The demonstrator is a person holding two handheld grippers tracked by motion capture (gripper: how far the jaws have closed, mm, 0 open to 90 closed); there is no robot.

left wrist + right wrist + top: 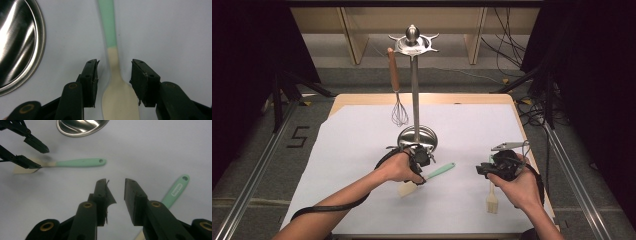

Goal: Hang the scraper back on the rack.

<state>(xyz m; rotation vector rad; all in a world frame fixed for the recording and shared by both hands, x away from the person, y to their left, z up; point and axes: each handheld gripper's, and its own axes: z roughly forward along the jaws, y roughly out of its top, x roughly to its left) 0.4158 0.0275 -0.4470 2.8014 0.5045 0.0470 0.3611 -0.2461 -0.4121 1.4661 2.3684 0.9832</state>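
Note:
A spatula (432, 174) with a mint-green handle and cream blade lies on the white sheet in front of the steel stand. My left gripper (419, 169) hangs over it, open. In the left gripper view my left gripper (114, 62) has its jaws on either side of the spatula (113, 57) at the neck, with a gap on both sides. My right gripper (482, 170) is held at the right, open, with nothing between its jaws (115, 181). From there I see the spatula (80, 162) and the left gripper (43, 158) around its cream end.
The utensil stand (414, 90) rises from a round steel base (432, 137) mid-table, with a wooden-handled whisk (399, 112) hanging on it. A green-handled brush (492, 200) lies under my right hand, its handle (176, 190) beside the right jaws. A metal utensil (507, 146) lies near the right edge.

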